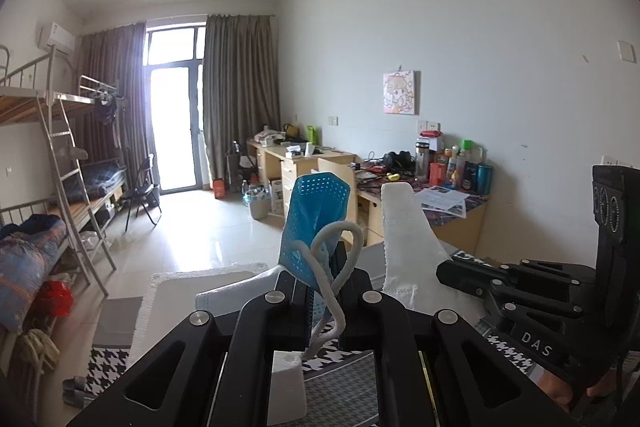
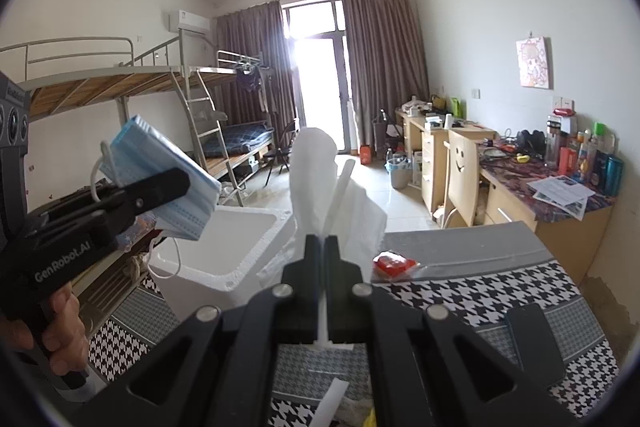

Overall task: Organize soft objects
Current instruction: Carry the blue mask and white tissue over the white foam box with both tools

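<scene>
The left gripper clamps a blue face mask. The right gripper pinches what looks like a white mask, above the foam box.

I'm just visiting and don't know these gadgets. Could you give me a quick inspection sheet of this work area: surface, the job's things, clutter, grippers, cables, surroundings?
Surface: table under a houndstooth cloth.
Job's things: blue mask and white mask, both lifted off the table; white foam box open on the table's left side.
Clutter: red packet and a dark flat object on the cloth.
Grippers: left gripper shut on the blue mask; right gripper shut on the white mask.
Cables: nothing seen on the table.
Surroundings: bunk beds left, crowded desks right, curtained balcony door at the far end.
</scene>
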Available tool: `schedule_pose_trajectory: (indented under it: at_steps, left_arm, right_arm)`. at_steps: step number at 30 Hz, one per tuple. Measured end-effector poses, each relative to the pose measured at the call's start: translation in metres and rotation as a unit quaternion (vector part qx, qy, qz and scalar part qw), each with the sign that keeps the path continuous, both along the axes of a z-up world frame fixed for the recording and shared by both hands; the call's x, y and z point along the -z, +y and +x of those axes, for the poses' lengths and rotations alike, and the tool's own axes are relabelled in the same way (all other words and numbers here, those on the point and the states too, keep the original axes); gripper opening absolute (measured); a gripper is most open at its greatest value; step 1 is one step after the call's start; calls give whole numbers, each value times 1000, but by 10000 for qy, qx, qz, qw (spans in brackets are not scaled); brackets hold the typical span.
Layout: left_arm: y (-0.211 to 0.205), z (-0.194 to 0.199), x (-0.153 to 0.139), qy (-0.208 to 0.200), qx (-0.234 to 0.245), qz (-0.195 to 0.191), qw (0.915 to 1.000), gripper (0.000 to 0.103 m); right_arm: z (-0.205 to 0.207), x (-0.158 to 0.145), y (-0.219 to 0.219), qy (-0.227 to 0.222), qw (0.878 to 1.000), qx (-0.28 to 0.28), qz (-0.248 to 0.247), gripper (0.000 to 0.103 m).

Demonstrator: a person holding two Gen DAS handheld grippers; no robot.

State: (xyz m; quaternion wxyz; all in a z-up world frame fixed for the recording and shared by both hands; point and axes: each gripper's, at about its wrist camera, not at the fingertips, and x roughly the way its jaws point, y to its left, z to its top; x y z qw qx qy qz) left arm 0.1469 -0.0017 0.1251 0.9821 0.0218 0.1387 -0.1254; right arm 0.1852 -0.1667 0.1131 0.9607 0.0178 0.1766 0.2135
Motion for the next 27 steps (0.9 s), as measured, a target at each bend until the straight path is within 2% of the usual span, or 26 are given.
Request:
schedule_pose_trajectory:
  at_steps: [15,27]
  left_arm:
    - [26,26,2,176,-664,-29,9976,9]
    - [44,47,11,488,-786,-87,9957,9]
  right_arm:
    - [18,-7,29,52,9993,-347,-86,4]
    - [28,-7,43,147,9984,-537,-129,4]
